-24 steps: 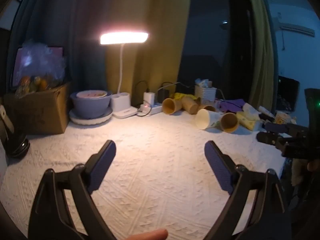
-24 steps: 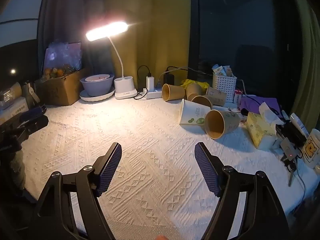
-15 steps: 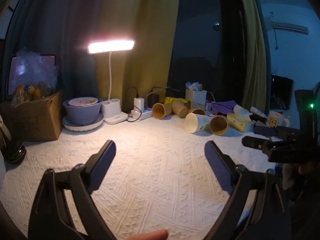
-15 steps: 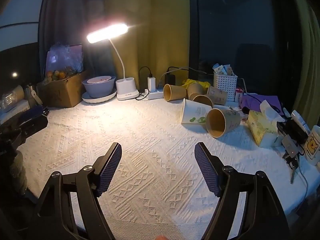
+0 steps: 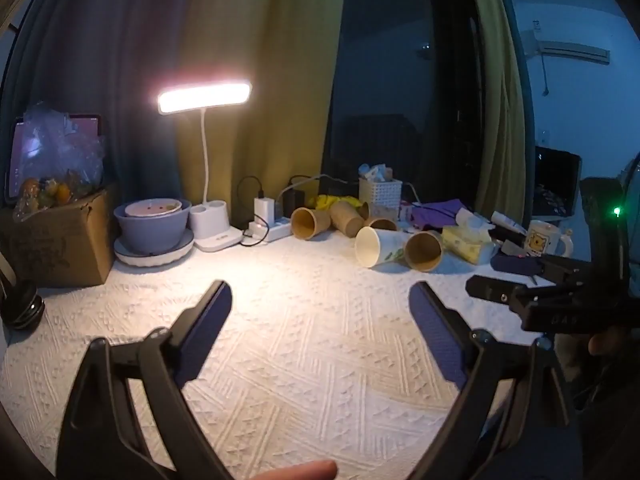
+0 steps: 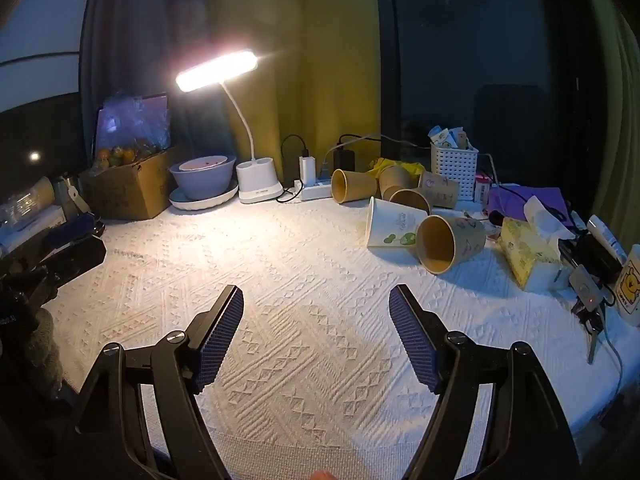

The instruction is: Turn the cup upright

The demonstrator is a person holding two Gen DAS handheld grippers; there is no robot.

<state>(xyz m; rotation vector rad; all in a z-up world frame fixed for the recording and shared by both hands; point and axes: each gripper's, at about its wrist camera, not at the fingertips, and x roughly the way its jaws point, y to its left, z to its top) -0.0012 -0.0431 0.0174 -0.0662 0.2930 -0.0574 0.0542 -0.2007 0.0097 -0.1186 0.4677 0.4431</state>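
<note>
Several paper cups lie on their sides at the far right of the white cloth. A white cup with green print (image 6: 394,225) (image 5: 376,241) lies beside a brown cup (image 6: 448,242) (image 5: 424,250). More brown cups (image 6: 354,186) (image 5: 310,222) lie behind them. My left gripper (image 5: 320,300) is open and empty, low over the cloth and well short of the cups. My right gripper (image 6: 316,304) is open and empty, also short of the cups. It also shows at the right of the left wrist view (image 5: 520,284).
A lit desk lamp (image 6: 256,184), a purple bowl on a plate (image 6: 202,180), a cardboard box (image 6: 128,190) and a power strip (image 6: 316,190) stand along the back. A white basket (image 6: 454,170), tissue box (image 6: 528,256), mug (image 6: 630,284) and keys (image 6: 588,300) crowd the right edge.
Both grippers have drawn back and tilted up a little, so the cups look farther and lower. Both stay open and empty.
</note>
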